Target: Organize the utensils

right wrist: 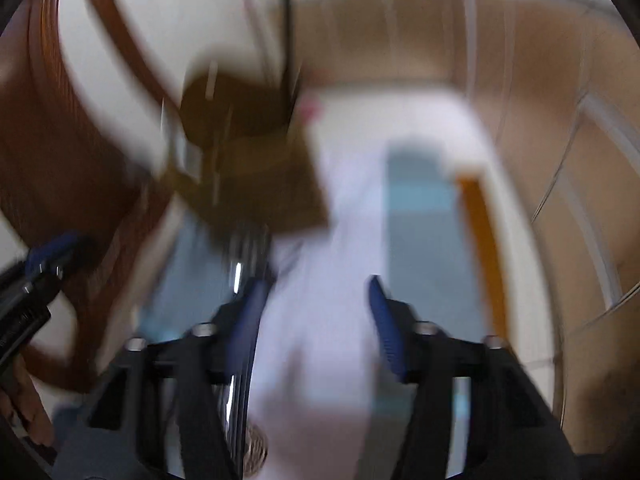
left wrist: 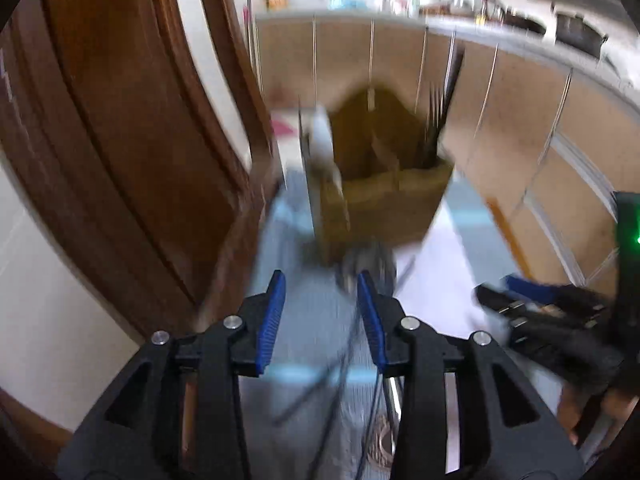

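Left wrist view shows dark utensils (left wrist: 438,128) standing in the brown holder (left wrist: 384,196) (blurred elsewhere); both the left gripper (left wrist: 322,312) and right gripper (right wrist: 316,312) seem spread, empty.

The utensil holder (left wrist: 384,200) is olive-brown. Both tongs (left wrist: 322,312) are black with blue pads (left wrist: 272,320). The cloth (left wrist: 312,320) is pale blue and white.

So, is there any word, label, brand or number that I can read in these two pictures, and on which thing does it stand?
None can be read.
White marks on the wooden door, far left edge: too blurred.
Brown utensil holder: no text visible.
Items on the counter: too small and blurred.
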Motion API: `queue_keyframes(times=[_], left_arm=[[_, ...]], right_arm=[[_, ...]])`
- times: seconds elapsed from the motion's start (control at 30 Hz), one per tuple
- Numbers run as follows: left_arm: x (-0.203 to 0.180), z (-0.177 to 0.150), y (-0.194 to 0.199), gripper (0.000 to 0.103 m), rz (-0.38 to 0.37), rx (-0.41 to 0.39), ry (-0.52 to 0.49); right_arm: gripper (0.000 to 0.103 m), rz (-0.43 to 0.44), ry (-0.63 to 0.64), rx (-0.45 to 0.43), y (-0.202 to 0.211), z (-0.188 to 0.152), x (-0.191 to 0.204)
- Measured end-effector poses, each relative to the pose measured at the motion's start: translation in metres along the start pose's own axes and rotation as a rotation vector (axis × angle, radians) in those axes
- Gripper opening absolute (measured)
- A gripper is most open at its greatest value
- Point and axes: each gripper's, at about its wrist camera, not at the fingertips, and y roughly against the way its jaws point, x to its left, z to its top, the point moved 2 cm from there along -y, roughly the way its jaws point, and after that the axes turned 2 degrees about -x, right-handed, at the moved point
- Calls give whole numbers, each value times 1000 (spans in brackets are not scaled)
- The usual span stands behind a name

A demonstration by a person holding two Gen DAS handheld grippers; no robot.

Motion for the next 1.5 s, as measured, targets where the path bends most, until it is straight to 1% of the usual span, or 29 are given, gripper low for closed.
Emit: queue_keyframes(times=[0.03, 0.1, 0.13, 0.2, 0.27, 0.33, 0.37, 0.4, 0.43, 0.47, 0.5, 0.6, 0.7, 0.77, 0.8, 0.87, 0.9, 0.97, 1.03, 1.13, 1.2, 1.27, 1.33, 1.4, 1.43, 1.5], left_arm=[[1, -12, -10, 37, -8, 50, 23], [3, -29, -23, 37, -36, 114, 62], [4, -37, -28, 37, -36, 135, 69], [6, -47, -35, 37, -33, 169, 77], [10, -53, -42, 37, -20, 195, 84], [15, -55, -48, 40, -26, 212, 98], [18, -57, -51, 42, -30, 221, 100], [19, -59, -53, 45, -36, 226, 101], [20, -60, -54, 49, -45, 230, 101], [18, -61, -58, 50, -56, 238, 96], [16, -62, -60, 50, -62, 242, 91], [10, -63, -71, 50, -78, 262, 76], [7, -68, -84, 50, -94, 300, 75], [5, -73, -92, 42, -95, 326, 78], [5, -74, -91, 37, -88, 321, 76], [2, -74, -87, 17, -118, 330, 75], [1, -76, -85, 16, -129, 335, 70], [-2, -81, -78, 14, -127, 347, 50], [-3, -88, -70, 13, -153, 363, 54], [-5, -110, -49, 11, -202, 402, 47], [-6, -122, -38, 8, -220, 418, 42], [-6, -134, -28, 8, -238, 431, 42], [-3, -139, -23, 8, -240, 431, 51], [1, -138, -24, 11, -233, 421, 64], [2, -138, -25, 12, -232, 419, 74], [3, -131, -26, 17, -220, 399, 83]], right_arm=[[39, 7, 18, 67, -15, -14, 10], [39, 48, 45, 137, -29, -32, 27], [39, 71, 64, 167, -36, -39, 38], [39, 73, 90, 197, -44, -44, 51], [39, 47, 103, 232, -54, -47, 58], [40, 59, 93, 276, -65, -50, 61], [38, 58, 91, 274, -66, -50, 61], [31, 51, 99, 275, -66, -50, 61], [23, 65, 91, 285, -65, -51, 61], [17, 80, 75, 295, -67, -46, 57], [14, 81, 66, 300, -66, -45, 55], [13, 59, 52, 292, -56, -47, 40], [13, 40, 17, 286, -46, -50, 19], [13, 16, -7, 277, -38, -54, 2], [13, 20, -25, 276, -33, -56, -6], [13, 15, -47, 281, -27, -62, -18], [13, 12, -52, 283, -24, -65, -23], [13, 13, -57, 287, -19, -69, -30], [13, 10, -52, 296, -13, -72, -37], [13, 3, -38, 311, -2, -81, -43], [13, 12, -28, 329, 1, -84, -39], [15, 31, -32, 330, 8, -87, -42], [18, 19, -32, 312, 7, -85, -45], [18, -32, -33, 287, -1, -73, -47], [18, -37, -37, 283, -3, -69, -46], [18, -30, -38, 282, -9, -61, -47]])
